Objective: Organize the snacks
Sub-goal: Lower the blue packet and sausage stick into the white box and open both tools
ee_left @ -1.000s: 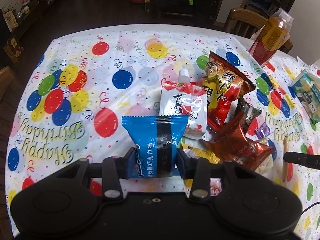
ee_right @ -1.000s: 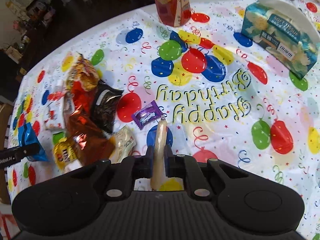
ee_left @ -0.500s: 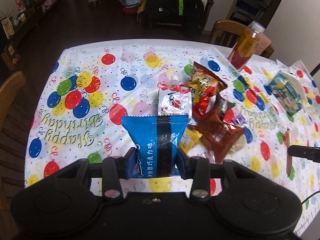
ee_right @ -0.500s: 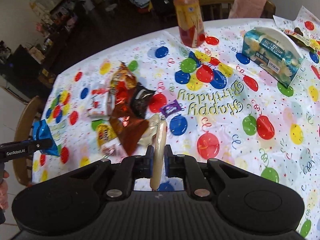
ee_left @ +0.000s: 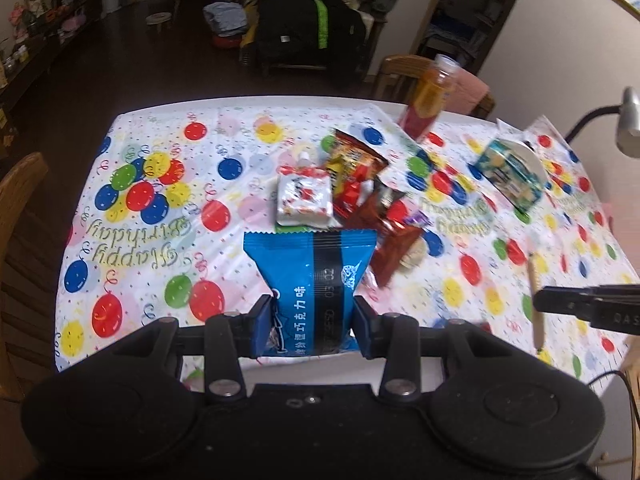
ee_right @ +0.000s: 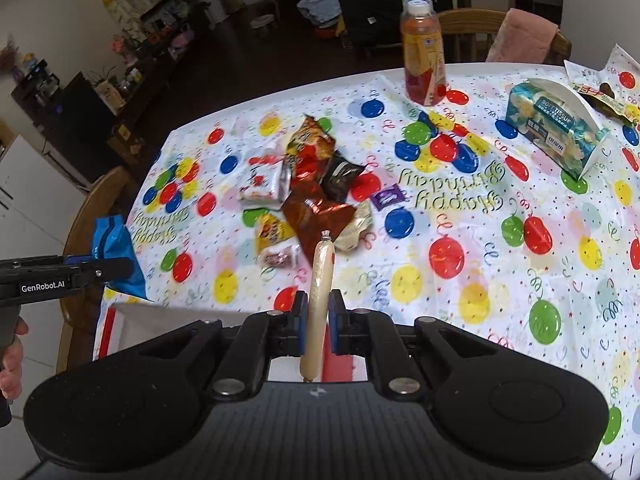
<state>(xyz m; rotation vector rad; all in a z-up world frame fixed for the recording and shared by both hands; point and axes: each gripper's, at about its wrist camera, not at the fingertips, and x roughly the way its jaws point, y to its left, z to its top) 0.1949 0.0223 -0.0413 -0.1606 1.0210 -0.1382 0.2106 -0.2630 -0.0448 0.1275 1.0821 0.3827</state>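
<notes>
Left gripper (ee_left: 310,322) is clamped on the blue packet (ee_left: 310,276), and since a second ago I have pulled up and back: the surface (ee_left: 132,280) looks smaller and the snack pile (ee_left: 360,196) lies well ahead.

Right gripper (ee_right: 318,320) pinches the sausage stick (ee_right: 318,300) narrowly, lifted likewise; a white box edge (ee_right: 168,316) now shows just below, likely where both go. The bottle (ee_right: 424,52) and tissue pack (ee_right: 556,128) stand well clear.

A home: party tablecloth (ee_left: 132,216), wooden chairs (ee_right: 468,20), cluttered shelves (ee_right: 132,76)
</notes>
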